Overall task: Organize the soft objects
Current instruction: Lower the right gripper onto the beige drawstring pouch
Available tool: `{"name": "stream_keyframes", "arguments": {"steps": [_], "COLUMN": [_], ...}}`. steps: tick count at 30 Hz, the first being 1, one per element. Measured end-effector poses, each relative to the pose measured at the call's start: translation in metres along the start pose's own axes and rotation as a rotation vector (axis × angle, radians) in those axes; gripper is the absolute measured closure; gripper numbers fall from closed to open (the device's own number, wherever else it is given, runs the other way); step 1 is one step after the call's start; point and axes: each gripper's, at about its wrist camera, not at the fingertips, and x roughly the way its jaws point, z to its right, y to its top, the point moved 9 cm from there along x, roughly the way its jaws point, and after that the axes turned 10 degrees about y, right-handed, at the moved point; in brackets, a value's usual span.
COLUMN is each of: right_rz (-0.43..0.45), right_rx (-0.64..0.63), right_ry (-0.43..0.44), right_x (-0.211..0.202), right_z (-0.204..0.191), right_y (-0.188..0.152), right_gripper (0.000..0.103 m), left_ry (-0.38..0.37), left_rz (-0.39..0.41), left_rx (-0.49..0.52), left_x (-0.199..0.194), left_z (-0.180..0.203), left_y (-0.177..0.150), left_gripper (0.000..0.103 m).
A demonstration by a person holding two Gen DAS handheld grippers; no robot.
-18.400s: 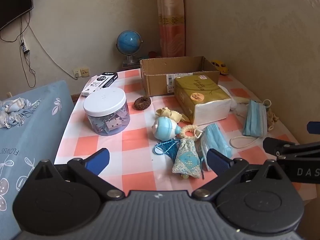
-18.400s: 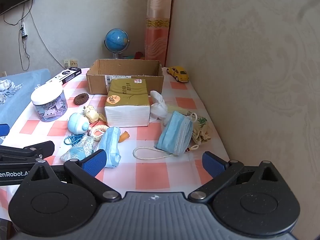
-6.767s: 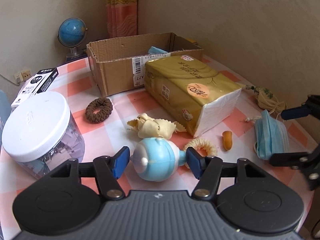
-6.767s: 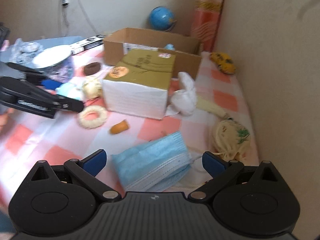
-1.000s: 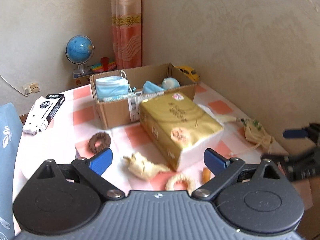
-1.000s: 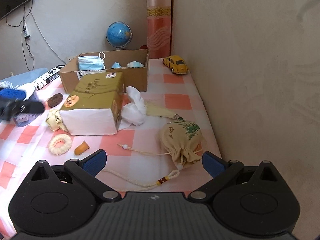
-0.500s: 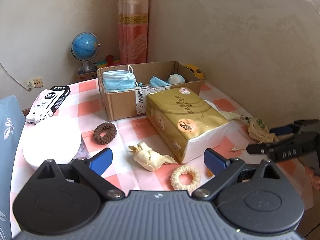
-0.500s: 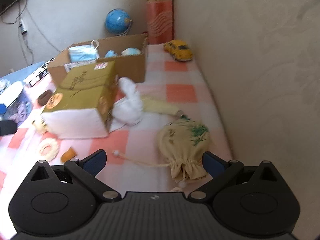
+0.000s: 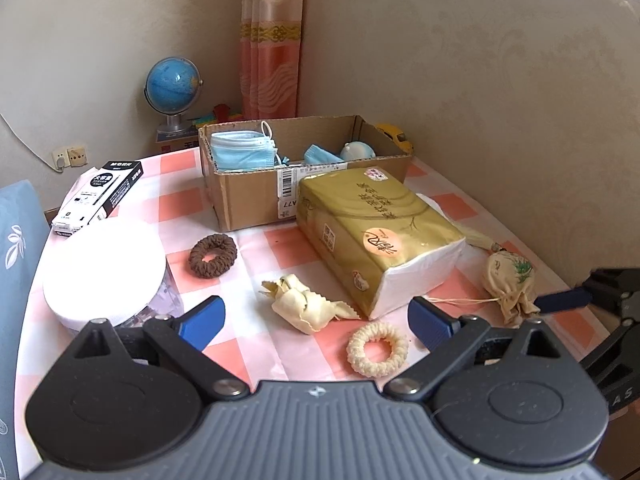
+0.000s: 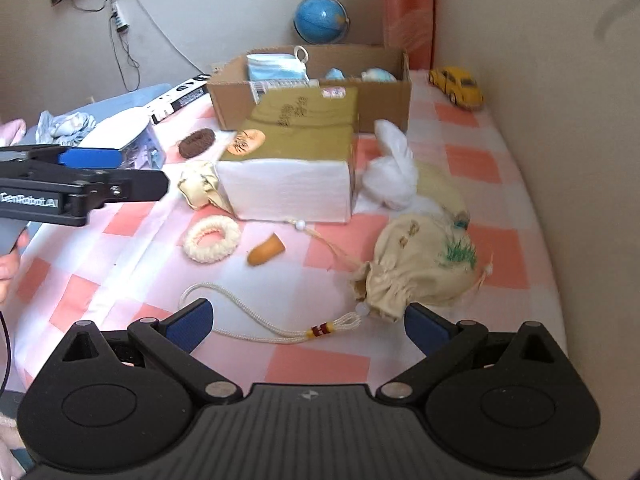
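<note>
Both tools are spread wide with nothing between their blue pads. At the bottom of the right wrist view the right gripper [image 10: 306, 322] hangs low over the checked tablecloth [image 10: 320, 360], and the cream drawstring pouch [image 10: 424, 268] lies just ahead of it, right of centre, its looped cord [image 10: 260, 320] trailing across the lower middle of the frame between the pads. The left gripper [image 9: 316, 318] fills the bottom of its own view; just beyond it lie a cream scrunchie [image 9: 377, 349] and a crumpled yellow cloth [image 9: 306, 306], with a brown scrunchie [image 9: 212, 255] further up toward the left. In the middle of both views sits a gold tissue pack [image 9: 374, 236], touching the cardboard box [image 9: 256, 196] behind it. The box holds a folded blue face mask [image 9: 242, 156] at its left end and other pale blue items to the right. A small orange piece [image 10: 266, 255] rests near the scrunchie, and a white cloth [image 10: 390, 176] lies against the right side of the pack.
</note>
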Motion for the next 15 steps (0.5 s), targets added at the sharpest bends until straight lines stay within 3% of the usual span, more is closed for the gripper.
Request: {"name": "stream_keyframes", "arguments": {"steps": [8,12,15], "right_rz": [0.057,-0.02,-0.061], "right_rx": [-0.105,-0.06,-0.046], "right_ry": [-0.118,-0.101,-0.025], "right_x": [0.002,0.02,0.018], "right_z": [0.031,0.046,0.032], "right_y": [0.033,0.026,0.014], "right_gripper": [0.0,0.0,0.0], "left_ry": [-0.009,-0.012,-0.011], "left_rz": [-0.001,0.002,0.003], "left_rx": [-0.005,-0.003,0.0], "left_x": [-0.002,-0.005,-0.006], "left_z": [0.0,0.002,0.0], "left_y": [-0.002,-0.004,-0.005], "left_gripper": [0.005,0.005,0.005]}}
